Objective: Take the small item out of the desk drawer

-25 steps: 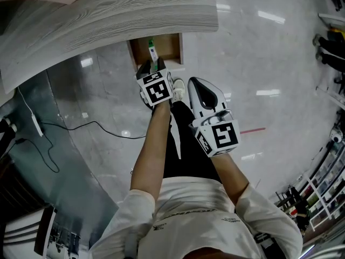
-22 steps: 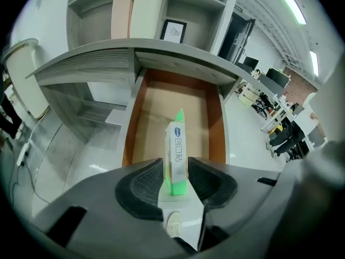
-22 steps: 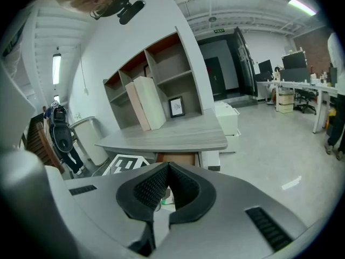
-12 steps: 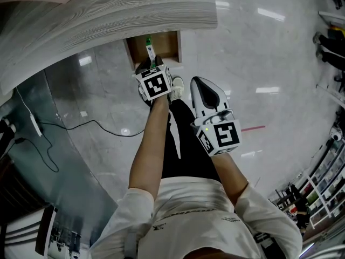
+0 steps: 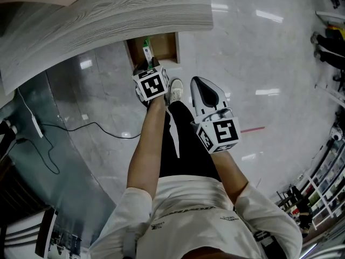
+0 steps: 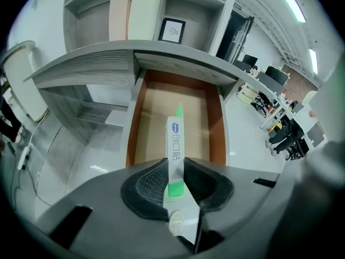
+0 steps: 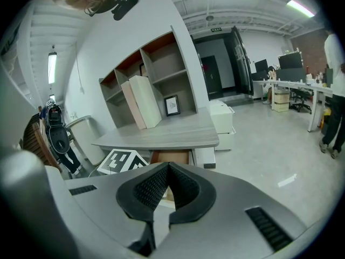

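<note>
Drawer (image 5: 167, 45) pulled out from under desk top (image 5: 108, 20). Tube (image 6: 175, 142) sits between the left gripper (image 6: 175, 172) jaws, which have just been closing on it, over the drawer's near end. Right gripper (image 5: 198, 84) to its right, clear of the drawer. Shelves (image 6: 194, 15) behind desk; cable (image 5: 81, 125) on floor (image 5: 269, 63) at person's left.

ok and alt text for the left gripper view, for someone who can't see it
The left claw, which has just been closing, pinches a slim white and green box that points out over an open wood-lined drawer. The drawer sits under a grey desk top, with shelves behind.
</note>
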Demonstrator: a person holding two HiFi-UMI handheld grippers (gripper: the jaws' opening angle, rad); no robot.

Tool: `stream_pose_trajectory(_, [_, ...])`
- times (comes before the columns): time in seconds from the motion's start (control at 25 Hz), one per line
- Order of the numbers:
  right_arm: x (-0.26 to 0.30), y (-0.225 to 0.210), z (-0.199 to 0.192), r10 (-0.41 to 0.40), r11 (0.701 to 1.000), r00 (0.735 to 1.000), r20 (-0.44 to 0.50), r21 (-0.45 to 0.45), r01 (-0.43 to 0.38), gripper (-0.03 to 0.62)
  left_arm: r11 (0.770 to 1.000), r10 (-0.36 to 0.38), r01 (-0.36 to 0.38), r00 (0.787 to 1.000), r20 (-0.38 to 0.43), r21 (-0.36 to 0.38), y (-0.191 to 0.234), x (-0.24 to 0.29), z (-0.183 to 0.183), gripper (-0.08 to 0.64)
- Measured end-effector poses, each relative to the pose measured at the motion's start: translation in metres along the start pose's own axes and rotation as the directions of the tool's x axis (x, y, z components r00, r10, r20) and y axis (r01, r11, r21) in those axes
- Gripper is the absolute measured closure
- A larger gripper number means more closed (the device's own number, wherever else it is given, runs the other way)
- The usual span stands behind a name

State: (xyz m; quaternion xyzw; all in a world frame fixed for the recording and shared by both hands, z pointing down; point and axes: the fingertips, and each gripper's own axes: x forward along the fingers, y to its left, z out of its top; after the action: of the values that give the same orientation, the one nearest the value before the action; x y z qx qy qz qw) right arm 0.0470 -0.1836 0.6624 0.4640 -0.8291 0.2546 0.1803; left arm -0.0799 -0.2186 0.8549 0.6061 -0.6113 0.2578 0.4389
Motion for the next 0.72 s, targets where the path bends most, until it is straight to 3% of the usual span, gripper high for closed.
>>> stream_pose_trajectory(0.52, [-0.027, 0.022, 0.057, -0.013, 1.000, 0.999, 0.053, -0.023, 0.014, 0.560, 0.997, -0.025, 0.024, 1.000, 0.019, 0.079, -0.012, -0.066, 0.002, 0.465])
stream_pose_trajectory(0.72, [-0.039, 0.036, 0.083, -0.026, 0.999, 0.997, 0.076, -0.026, 0.028, 0.561, 0.993, -0.069, 0.064, 0.997, 0.044, 0.099, -0.030, -0.111, 0.026, 0.465])
